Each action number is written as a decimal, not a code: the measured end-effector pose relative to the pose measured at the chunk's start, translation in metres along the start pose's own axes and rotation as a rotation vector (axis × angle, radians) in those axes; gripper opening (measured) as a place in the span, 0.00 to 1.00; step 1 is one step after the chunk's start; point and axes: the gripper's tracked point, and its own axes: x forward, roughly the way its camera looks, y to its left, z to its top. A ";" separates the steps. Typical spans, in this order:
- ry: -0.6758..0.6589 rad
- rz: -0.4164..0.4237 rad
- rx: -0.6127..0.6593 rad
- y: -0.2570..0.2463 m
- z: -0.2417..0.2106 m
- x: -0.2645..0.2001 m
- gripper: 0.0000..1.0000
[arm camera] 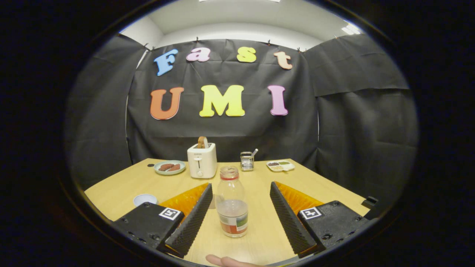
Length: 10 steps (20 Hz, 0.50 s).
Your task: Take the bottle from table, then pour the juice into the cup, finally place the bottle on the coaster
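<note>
The claw [240, 212] is spread wide, and the bottle [231, 202] stands upright on the wooden table [319, 185] between its fingers, touching neither. It is clear, smooth plastic, uncapped and under half full, so probably light, slippery and a little squashy. I would grip the round body mid-height, above the label, keeping it level since it is open.

A fingertip [226, 261] is being cut off at six o'clock, the left finger is hiding part of the cup [145, 199] at nine o'clock, and the far tray's [280, 165] contents are staying too small to identify.
</note>
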 end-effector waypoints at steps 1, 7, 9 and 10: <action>0.009 0.006 -0.003 0.001 -0.009 0.004 1.00; 0.026 -0.013 -0.086 0.002 -0.050 0.031 1.00; 0.024 -0.016 -0.101 0.005 -0.057 0.038 1.00; 0.023 -0.018 -0.103 0.005 -0.061 0.042 1.00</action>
